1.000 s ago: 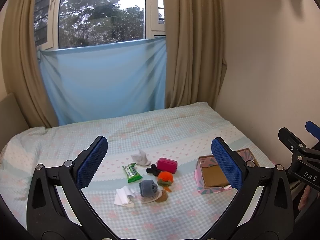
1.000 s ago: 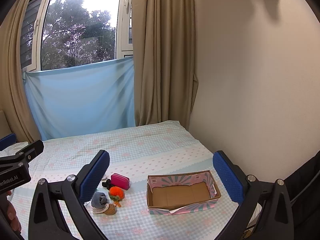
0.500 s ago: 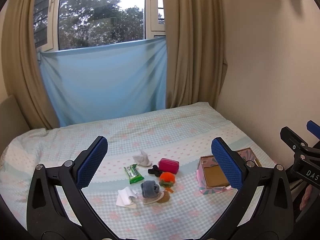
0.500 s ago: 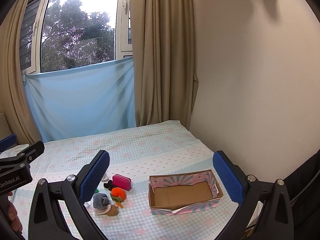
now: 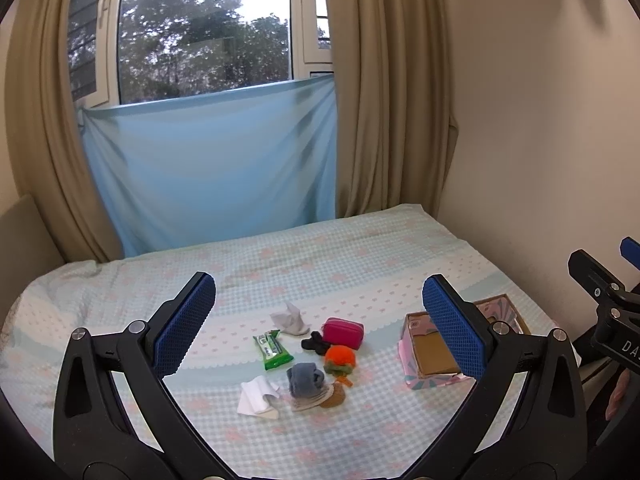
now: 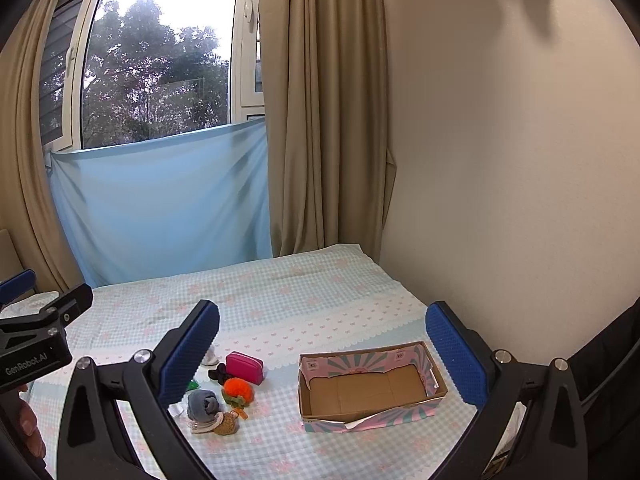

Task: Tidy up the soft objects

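Left wrist view: wide bed [image 5: 360, 264] in pale checked sheet across the whole lower frame, blue cloth [image 5: 212, 168] and beige curtains behind. Cardboard box [image 5: 432, 354] at lower right, partly hidden by the right-hand finger of the left gripper [image 5: 320, 320]. Jaws of that gripper spread wide, nothing between them, held well above the sheet.

Soft things clustered at lower centre, framed between the two blue pads — straight ahead of and below the left gripper. Largest to smallest, roughly: magenta pouch [image 5: 343, 333], long axis running left to right across the frame; green packet [image 5: 273, 349], long axis pointing away from the camera; grey rolled sock [image 5: 305, 377] lying on a pale fabric piece beside a brown round item; orange plush [image 5: 340, 358] just right of the sock; white folded cloth [image 5: 258, 396] at the cluster's lower left; white crumpled cloth [image 5: 289, 318] at its top; small black item [image 5: 316, 344] touching the pouch.

Right wrist view: right gripper [image 6: 322, 350] likewise spread open and empty. Box [image 6: 372, 386] centred between its pads, long axis left to right, open top, bare cardboard floor — nothing inside. Cluster at lower left here, partly behind the left-hand pad.

Judged: nothing sorted yet. Pile lined up for the left gripper, box for the right; box well apart from the pile, to its right.
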Motion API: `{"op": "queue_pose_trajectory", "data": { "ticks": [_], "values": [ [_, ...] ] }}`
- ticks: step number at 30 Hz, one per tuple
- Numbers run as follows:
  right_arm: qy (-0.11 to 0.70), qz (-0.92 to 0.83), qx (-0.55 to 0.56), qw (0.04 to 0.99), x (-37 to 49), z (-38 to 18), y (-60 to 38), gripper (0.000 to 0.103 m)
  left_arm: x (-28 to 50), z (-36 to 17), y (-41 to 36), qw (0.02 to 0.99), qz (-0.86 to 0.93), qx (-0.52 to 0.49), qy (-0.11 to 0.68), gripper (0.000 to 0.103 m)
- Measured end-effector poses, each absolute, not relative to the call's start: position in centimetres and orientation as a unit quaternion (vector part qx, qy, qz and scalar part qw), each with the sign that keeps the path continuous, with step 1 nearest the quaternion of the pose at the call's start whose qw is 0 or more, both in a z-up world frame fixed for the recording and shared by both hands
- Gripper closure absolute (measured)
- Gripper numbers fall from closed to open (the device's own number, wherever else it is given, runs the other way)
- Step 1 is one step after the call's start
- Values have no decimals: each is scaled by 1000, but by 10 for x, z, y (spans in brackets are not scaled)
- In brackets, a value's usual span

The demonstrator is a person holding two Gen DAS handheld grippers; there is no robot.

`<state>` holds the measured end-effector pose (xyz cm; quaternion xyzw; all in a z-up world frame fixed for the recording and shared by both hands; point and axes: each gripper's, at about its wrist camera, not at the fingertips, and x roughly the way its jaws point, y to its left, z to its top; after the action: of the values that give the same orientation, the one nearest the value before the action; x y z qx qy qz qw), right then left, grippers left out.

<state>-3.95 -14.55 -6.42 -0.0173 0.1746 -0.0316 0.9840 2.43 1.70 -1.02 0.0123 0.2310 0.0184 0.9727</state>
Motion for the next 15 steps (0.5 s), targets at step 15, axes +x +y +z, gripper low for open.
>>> {"op": "queue_pose_trajectory", "data": {
  "ticks": [15],
  "values": [
    [196, -28, -16, 980, -34, -62, -151, 0, 31, -8, 14, 969, 39, 18, 245, 0]
  ]
}}
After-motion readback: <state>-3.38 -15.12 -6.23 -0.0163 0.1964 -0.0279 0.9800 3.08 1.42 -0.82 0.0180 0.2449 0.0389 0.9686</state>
